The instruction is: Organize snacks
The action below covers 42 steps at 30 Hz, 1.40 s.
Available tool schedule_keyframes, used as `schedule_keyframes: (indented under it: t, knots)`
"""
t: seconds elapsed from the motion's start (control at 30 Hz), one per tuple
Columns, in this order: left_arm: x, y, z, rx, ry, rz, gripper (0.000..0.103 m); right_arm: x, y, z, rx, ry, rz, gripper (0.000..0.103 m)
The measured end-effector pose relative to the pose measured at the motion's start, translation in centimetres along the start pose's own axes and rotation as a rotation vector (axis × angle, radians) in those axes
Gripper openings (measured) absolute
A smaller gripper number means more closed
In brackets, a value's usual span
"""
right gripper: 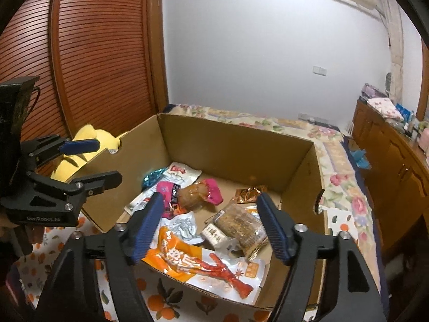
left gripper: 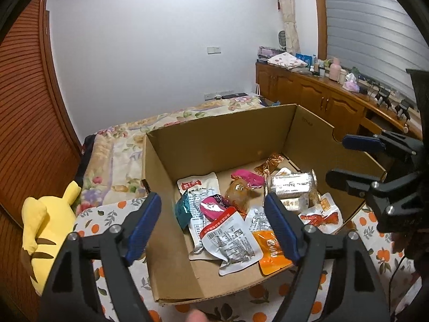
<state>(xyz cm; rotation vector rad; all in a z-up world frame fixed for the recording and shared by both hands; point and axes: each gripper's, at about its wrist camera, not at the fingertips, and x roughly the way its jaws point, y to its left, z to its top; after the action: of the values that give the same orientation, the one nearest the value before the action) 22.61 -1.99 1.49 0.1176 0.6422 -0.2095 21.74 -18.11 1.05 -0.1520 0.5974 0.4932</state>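
Observation:
An open cardboard box [left gripper: 171, 255] [right gripper: 236, 145] holds several snack packets: a white and red pouch [left gripper: 230, 241], an orange packet [left gripper: 270, 252] [right gripper: 174, 252], a pink-wrapped snack [left gripper: 246, 177] [right gripper: 211, 187], a clear pack of biscuits [left gripper: 292, 185] [right gripper: 241, 225] and a crayfish-print pouch [right gripper: 228, 276]. My left gripper [left gripper: 214, 209] is open and empty above the box's near left part. My right gripper [right gripper: 211, 212] is open and empty above the box's near side. Each gripper also shows in the other's view, the right [left gripper: 346, 161] and the left [right gripper: 104, 161].
The box stands on an orange-print cloth [left gripper: 257, 303] on a bed with a floral cover [right gripper: 346, 187]. A yellow plush toy [left gripper: 48, 228] lies left of the box. A wooden cabinet [left gripper: 321, 99] runs along the right; a slatted wooden door [right gripper: 88, 53] is at left.

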Motion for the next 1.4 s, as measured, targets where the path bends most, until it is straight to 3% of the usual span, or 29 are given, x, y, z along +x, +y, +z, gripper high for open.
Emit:
schedule_keyframes:
  t: [0.17, 0.73, 1.0, 1.4]
  knots:
    - [-0.3, -0.1, -0.1, -0.01, -0.009, 0.023, 0.1, -0.4, -0.2, -0.3, 0.015, -0.018, -0.045, 0.087]
    - [-4.5, -0.7, -0.5, -0.067, -0.133, 0.085, 0.1, -3.2, -0.4, -0.3, 0.053, -0.08, -0.086, 0.092]
    - [-7.7, -1.6, -1.3, -0.067, -0.162, 0.136, 0.1, -6.7, 0.5, -0.5, 0.075, -0.142, -0.109, 0.092]
    - [-12.3, -3.1, -4.0, -0.085, -0.166, 0.138, 0.1, -13.0, 2.4, -1.8, 0.086, -0.214, -0.153, 0.092]
